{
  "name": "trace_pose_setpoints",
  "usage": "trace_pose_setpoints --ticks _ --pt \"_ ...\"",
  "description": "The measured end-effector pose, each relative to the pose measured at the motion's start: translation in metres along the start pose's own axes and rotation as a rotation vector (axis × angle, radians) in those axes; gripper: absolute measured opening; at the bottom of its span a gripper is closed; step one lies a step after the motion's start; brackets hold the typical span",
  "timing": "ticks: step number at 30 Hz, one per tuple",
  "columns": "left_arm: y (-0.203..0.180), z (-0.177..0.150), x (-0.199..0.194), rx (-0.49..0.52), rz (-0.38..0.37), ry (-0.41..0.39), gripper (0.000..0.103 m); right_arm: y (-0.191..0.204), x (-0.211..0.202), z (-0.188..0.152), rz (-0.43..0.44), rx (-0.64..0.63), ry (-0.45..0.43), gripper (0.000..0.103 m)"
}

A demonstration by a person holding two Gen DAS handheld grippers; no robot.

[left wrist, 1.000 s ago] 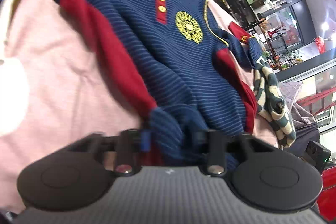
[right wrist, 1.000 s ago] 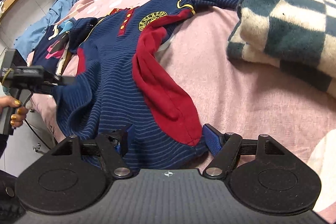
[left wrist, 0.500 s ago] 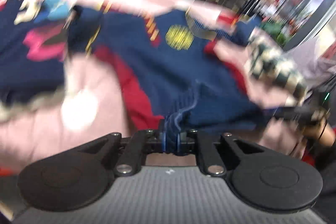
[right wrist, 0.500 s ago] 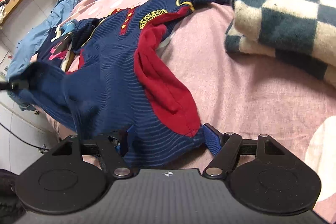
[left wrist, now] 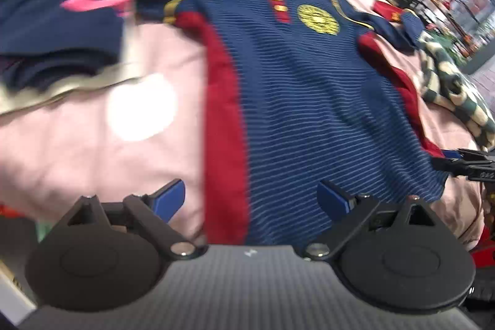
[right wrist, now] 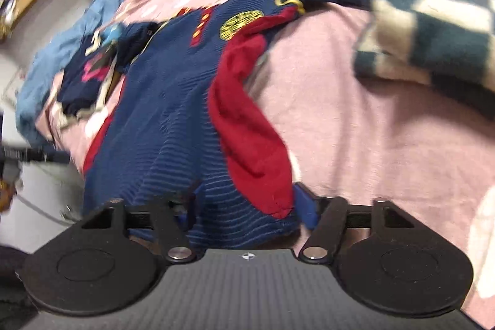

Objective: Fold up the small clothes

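Now the left gripper (left wrist: pixel 250 196) has just let go: its blue fingers (left wrist: pixel 168 196), which half a second ago were clenched on a bunched corner of the navy striped sweater (left wrist: pixel 309 88), have been springing wide, and the hem lies loose between them with neither pad pressing it. That corner has been carried back out, so the sweater's body lies spread flat on the pink bed cover (left wrist: pixel 77 150), front up. At the sweater's other bottom corner the right gripper (right wrist: pixel 247 207) stands spread around the hem and the tip of the red side panel (right wrist: pixel 247 126); its fingers have been closing a little, yet I cannot see a firm pinch. Judging by this, the smoothing-out looks finished and the first fold is not yet begun. Further up the sweater, the yellow crest (left wrist: pixel 318 19) and buttons face up. Beyond its left shoulder sits a dark top with pink print (left wrist: pixel 62 8); beyond its right sleeve, a checked fleece (right wrist: pixel 433 30).
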State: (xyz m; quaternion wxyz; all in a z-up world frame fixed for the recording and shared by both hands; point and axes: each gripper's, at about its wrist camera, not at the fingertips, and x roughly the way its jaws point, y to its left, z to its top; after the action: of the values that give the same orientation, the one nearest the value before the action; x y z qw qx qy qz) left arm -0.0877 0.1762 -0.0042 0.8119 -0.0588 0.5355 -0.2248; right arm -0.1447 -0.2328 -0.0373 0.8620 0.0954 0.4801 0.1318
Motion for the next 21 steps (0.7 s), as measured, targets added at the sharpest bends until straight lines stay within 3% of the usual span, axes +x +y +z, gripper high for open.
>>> trace_pose_setpoints --ticks 1,2,3,8,12,14,15,16,17,18,20,21 --pt "-0.007 0.004 0.007 0.007 -0.013 0.006 0.093 0.003 0.002 0.0 -0.017 -0.028 0.003 0.066" --pt "-0.014 0.007 0.015 0.016 -0.024 0.01 0.093 0.006 0.002 0.001 -0.027 -0.054 0.004 0.026" --pt "-0.017 0.007 0.02 0.02 -0.029 0.01 0.093 0.006 -0.001 0.002 -0.026 -0.066 -0.002 0.018" --pt "-0.036 0.001 0.027 0.089 -0.026 0.011 0.095 -0.017 -0.053 0.004 -0.033 -0.011 -0.027 0.013" --pt "-0.034 0.0 0.037 0.112 0.025 0.041 0.096 -0.024 -0.059 -0.014 -0.07 -0.019 0.103 0.011" --pt "-0.032 0.002 0.045 0.11 0.032 0.06 0.096 -0.028 -0.041 -0.03 -0.094 -0.022 0.181 0.001" --pt "-0.032 0.003 0.048 0.112 0.03 0.063 0.096 -0.03 -0.036 -0.036 -0.097 -0.015 0.169 0.0" --pt "-0.031 0.003 0.049 0.121 0.037 0.068 0.096 -0.031 -0.037 -0.037 -0.084 0.009 0.14 0.002" --pt "-0.033 0.004 0.05 0.134 0.052 0.074 0.096 -0.031 -0.041 -0.034 -0.061 0.024 0.12 0.021" --pt "-0.035 0.006 0.049 0.149 0.058 0.076 0.096 -0.029 -0.047 -0.028 -0.049 0.015 0.079 0.028" --pt "-0.039 0.01 0.046 0.163 0.039 0.058 0.098 -0.025 -0.061 -0.011 -0.035 -0.011 -0.018 0.066" --pt "-0.04 0.014 0.046 0.161 0.033 0.046 0.1 -0.025 -0.064 0.002 -0.027 -0.013 -0.043 0.076"
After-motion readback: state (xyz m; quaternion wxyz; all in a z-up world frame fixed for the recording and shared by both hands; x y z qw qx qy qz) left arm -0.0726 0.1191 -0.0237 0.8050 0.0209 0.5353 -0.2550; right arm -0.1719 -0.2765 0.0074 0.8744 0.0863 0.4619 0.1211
